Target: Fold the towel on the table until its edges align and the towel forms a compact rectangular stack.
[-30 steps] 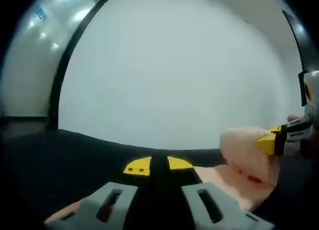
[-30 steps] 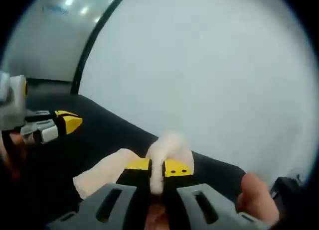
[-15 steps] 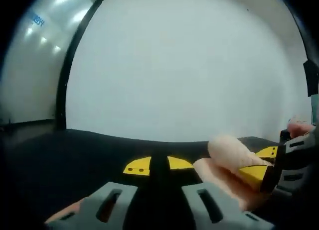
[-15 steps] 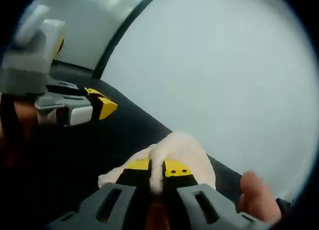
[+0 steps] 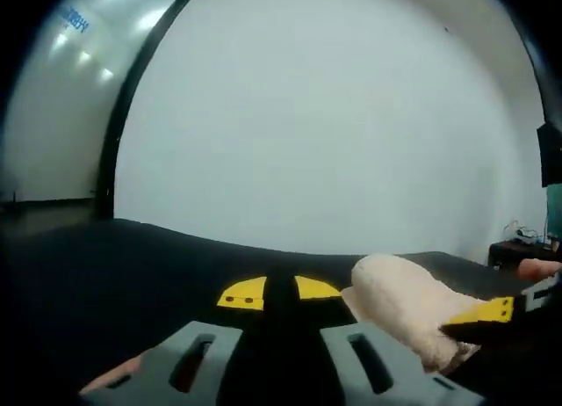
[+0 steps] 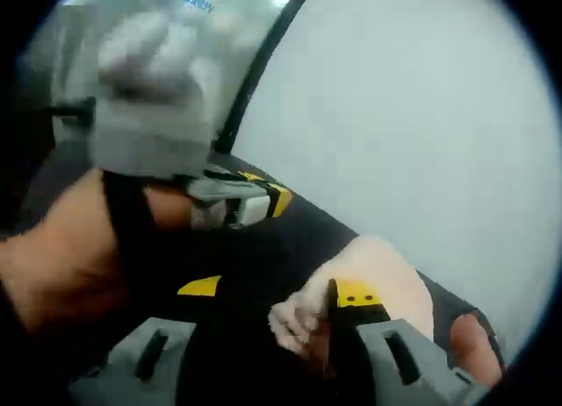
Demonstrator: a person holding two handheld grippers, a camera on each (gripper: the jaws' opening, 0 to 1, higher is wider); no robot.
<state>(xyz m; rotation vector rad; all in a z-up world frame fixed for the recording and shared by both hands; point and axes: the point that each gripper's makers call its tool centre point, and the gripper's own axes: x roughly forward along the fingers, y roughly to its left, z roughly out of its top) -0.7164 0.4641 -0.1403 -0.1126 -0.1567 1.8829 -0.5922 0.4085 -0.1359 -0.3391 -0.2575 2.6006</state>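
One towel (image 5: 404, 296), peach, soft, limp, light; best pinched at a folded edge. Right gripper (image 6: 277, 292) jaws apart, probably released; left gripper (image 5: 279, 292) jaws nearly together, empty.

Small blue lettering on the back wall (image 5: 75, 21) is too blurred to read

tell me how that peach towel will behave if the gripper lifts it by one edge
The towel would likely sag and unfold: it lies in a soft rounded bundle on the black table. Its fuzzy pile probably grips well. Looks light, so the right gripper, jaws now apart, could drag it.
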